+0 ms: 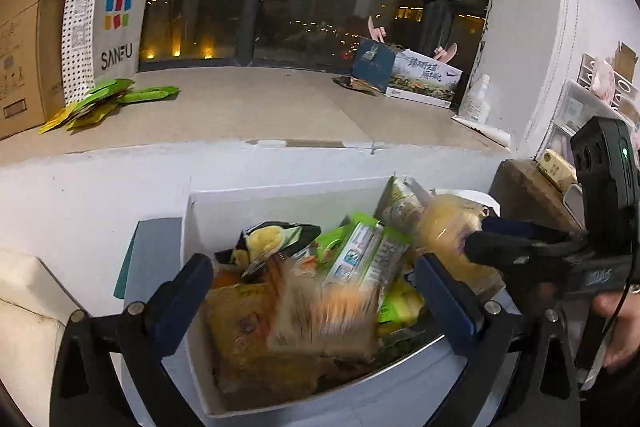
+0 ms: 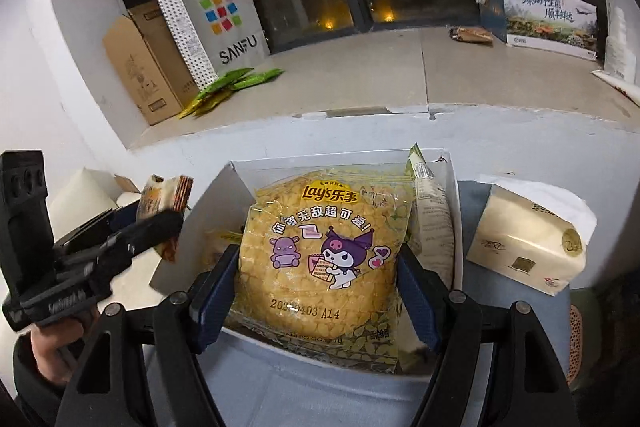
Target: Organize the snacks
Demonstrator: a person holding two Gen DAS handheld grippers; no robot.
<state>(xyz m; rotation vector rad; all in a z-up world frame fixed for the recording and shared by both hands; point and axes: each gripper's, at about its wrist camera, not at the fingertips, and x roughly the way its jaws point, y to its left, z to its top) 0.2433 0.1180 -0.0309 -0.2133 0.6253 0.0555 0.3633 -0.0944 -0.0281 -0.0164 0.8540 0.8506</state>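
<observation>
A yellow Lay's chip bag (image 2: 320, 259) stood upright over a white box (image 1: 280, 195) crammed with jumbled snack packets (image 1: 360, 251); one orange-striped pack (image 2: 164, 203) was raised beside it.

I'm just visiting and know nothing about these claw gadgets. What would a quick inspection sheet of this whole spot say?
Surface: beige window ledge behind a white low wall.
Job's things: white box crammed with snack packets; yellow Lay's bag; orange-striped packet, blurred.
Clutter: tissue pack right of the box; green sachets on the ledge.
Grippers: right claw shut on the Lay's bag over the box; left claw shut on the orange-striped packet.
Cables: thin dark cable by the hand in the left view.
Surroundings: SANFU bag, cardboard carton, printed box, dark window.
</observation>
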